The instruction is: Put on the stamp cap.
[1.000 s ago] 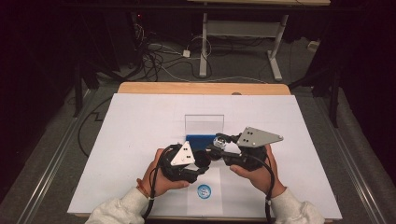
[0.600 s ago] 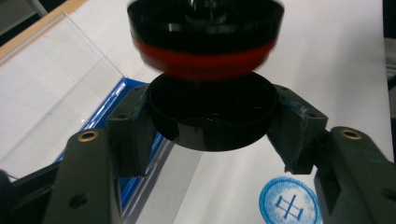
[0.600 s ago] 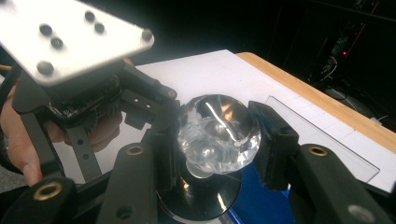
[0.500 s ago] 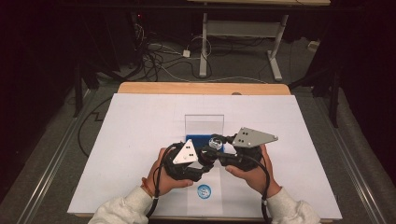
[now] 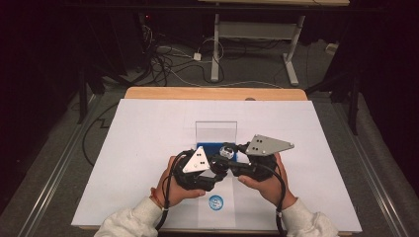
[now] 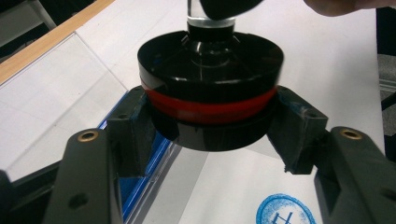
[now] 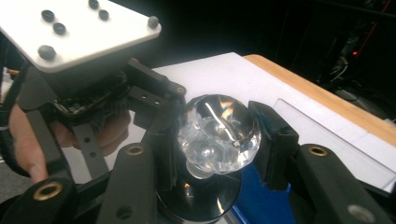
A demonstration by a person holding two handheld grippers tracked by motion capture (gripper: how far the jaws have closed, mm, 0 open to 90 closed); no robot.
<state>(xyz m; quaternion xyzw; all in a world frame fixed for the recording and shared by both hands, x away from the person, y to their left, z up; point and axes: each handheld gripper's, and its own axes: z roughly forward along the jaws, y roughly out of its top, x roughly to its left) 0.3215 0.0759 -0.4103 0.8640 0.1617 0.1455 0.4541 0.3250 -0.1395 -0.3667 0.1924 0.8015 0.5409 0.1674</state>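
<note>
**Black stamp clamped at both ends above the ink pad**

Black fingers [image 6: 130,135] of the left gripper [image 6: 210,140] clamped on the round base [image 6: 210,100] of a stamp, pads pressed flat on either side of its red band [image 6: 210,109]. Held clear of the sheet, the stamp face turned toward the camera. Clear faceted knob [image 7: 219,133] at the stamp's other end pinched between the fingers [image 7: 275,144] of the right gripper [image 7: 217,140], closed tight on it, knob riding on a short clear neck over the black disc.

Seen from above: left gripper [image 5: 217,168] and right gripper [image 5: 232,155] nose to nose near the middle of the desk [image 5: 207,93], stamp [image 5: 226,152] between them, a hand behind each, grey three-cornered plates on top. Just under the stamp, a blue ink pad [image 5: 213,147] in a clear open case [image 5: 216,129]. Nearer the person, a round blue stamped print [image 5: 215,201] on the white sheet [image 5: 148,148] covering most of the wooden desk. Pale sleeves at the bottom edge. Beyond the desk, cables on a dark floor and a white frame's legs.
</note>
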